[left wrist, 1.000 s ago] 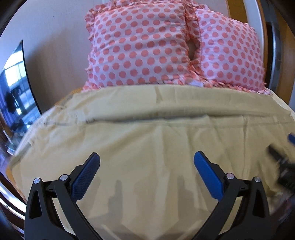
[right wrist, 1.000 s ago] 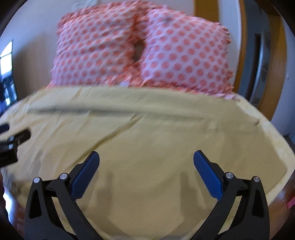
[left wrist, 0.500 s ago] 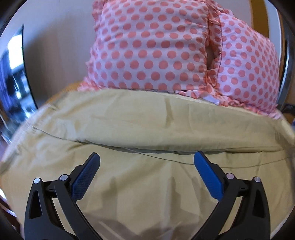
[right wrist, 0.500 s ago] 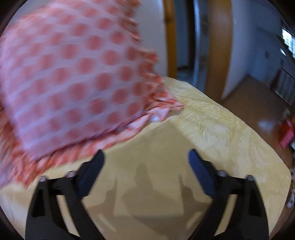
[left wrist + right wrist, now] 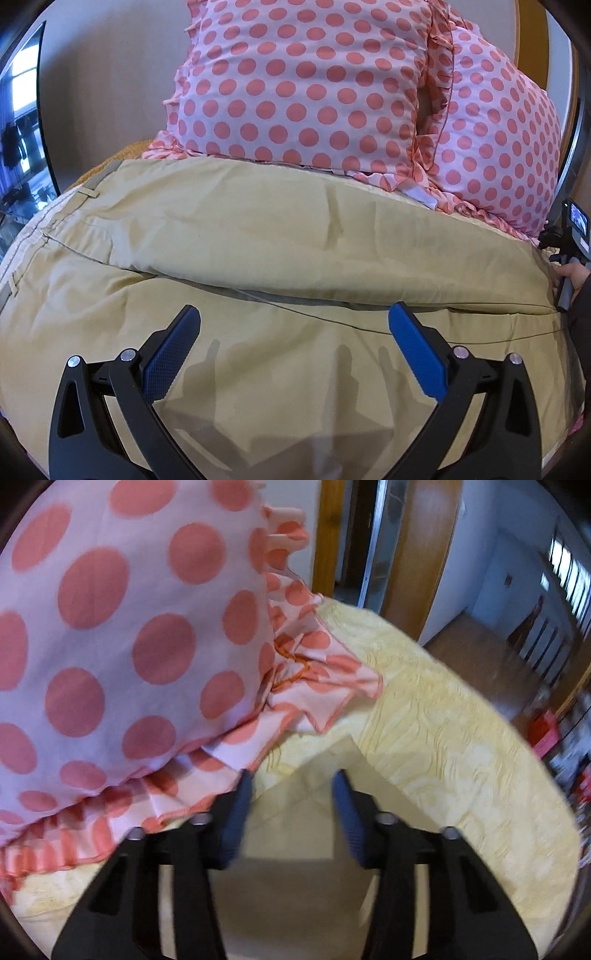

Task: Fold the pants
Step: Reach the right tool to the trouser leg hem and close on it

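Khaki cotton fills the left wrist view: the pants (image 5: 280,236) lie spread across the bed, waistband and belt loops at the left, one leg lying over the other along a lengthwise seam. Their far edge is just beside the two polka-dot pillows (image 5: 303,85). The left gripper (image 5: 293,345) hovers over the near leg with its blue fingers spread wide and nothing between them.

The right gripper (image 5: 291,808) is at the hem end, on the cuff corner (image 5: 343,764) that lies on the embossed yellow bedspread (image 5: 443,738). Its fingers are drawn partway in with a gap between them; whether they pinch fabric cannot be told through the blur.

The likely step is taking the hem to carry it toward the waistband. The risk sits at that corner: the pillow's ruffled trim (image 5: 317,698) lies just beside the left finger, so a closing grip could catch frill or bedspread along with the cuff, or take only one layer. Then the legs would slide apart, and the fold would come out skewed.
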`<state>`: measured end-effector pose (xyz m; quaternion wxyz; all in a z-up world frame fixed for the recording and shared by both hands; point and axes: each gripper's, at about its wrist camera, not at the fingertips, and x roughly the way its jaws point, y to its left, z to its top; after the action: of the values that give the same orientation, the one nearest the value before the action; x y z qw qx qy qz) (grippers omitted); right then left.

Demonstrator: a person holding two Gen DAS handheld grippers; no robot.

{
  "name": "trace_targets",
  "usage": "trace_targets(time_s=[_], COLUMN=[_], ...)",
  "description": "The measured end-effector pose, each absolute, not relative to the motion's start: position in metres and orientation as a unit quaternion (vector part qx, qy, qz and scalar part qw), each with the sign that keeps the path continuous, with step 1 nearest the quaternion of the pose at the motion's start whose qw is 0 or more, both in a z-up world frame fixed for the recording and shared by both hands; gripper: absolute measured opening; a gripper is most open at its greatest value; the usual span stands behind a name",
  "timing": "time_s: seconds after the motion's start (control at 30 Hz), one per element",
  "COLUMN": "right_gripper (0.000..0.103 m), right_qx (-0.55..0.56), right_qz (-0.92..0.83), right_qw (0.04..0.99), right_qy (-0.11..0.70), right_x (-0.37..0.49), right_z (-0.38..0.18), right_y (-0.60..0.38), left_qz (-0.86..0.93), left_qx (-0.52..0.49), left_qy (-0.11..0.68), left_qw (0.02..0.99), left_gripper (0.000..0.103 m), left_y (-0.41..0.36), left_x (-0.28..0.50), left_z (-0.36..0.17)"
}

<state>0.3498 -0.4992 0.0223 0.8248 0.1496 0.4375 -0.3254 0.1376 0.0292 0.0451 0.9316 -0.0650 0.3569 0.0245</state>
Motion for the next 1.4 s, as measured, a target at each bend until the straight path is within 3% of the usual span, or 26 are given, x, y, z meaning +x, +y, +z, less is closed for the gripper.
trace_targets(time_s=[0.17, 0.3, 0.47, 0.6, 0.83, 1.0, 1.03, 1.13, 1.17, 1.4], right_gripper=[0.006, 0.005, 0.005, 0.005, 0.040, 0.043, 0.038, 0.009, 0.005, 0.005], right_qx=[0.266, 0.326, 0.376, 0.424, 0.485, 0.472, 0.467, 0.481, 0.492, 0.512], right_qz=[-0.243, -0.174, -0.106, -0.097, -0.088, -0.113, -0.120, -0.115, -0.110, -0.098], right_qw=[0.847, 0.874, 0.889, 0.866, 0.825, 0.826, 0.827, 0.818, 0.814, 0.822], right_qy=[0.390, 0.317, 0.240, 0.246, 0.277, 0.287, 0.290, 0.294, 0.289, 0.229], right_x=[0.304, 0.232, 0.121, 0.035, 0.035, 0.056, 0.060, 0.066, 0.064, 0.026], right_z=[0.022, 0.042, 0.074, 0.055, 0.024, 0.025, 0.024, 0.016, 0.011, 0.009], right_y=[-0.525, -0.523, -0.498, -0.480, -0.482, -0.480, -0.480, -0.485, -0.488, -0.488], left_qz=[-0.006, -0.013, -0.026, -0.024, -0.004, 0.010, 0.000, 0.014, 0.024, 0.045], left_qx=[-0.095, -0.097, -0.074, -0.095, -0.131, -0.135, -0.140, -0.139, -0.133, -0.188], left_qy=[0.345, 0.298, 0.292, 0.287, 0.261, 0.279, 0.281, 0.293, 0.303, 0.398], left_qw=[0.934, 0.950, 0.953, 0.953, 0.956, 0.951, 0.949, 0.946, 0.943, 0.897], left_gripper=[0.102, 0.102, 0.102, 0.102, 0.102, 0.102, 0.102, 0.102, 0.102, 0.102], left_y=[0.036, 0.038, 0.039, 0.053, 0.080, 0.097, 0.103, 0.110, 0.113, 0.132], left_x=[0.134, 0.112, 0.091, 0.085, 0.094, 0.117, 0.127, 0.151, 0.167, 0.259], left_z=[0.047, 0.059, 0.066, 0.073, 0.086, 0.088, 0.089, 0.091, 0.091, 0.067])
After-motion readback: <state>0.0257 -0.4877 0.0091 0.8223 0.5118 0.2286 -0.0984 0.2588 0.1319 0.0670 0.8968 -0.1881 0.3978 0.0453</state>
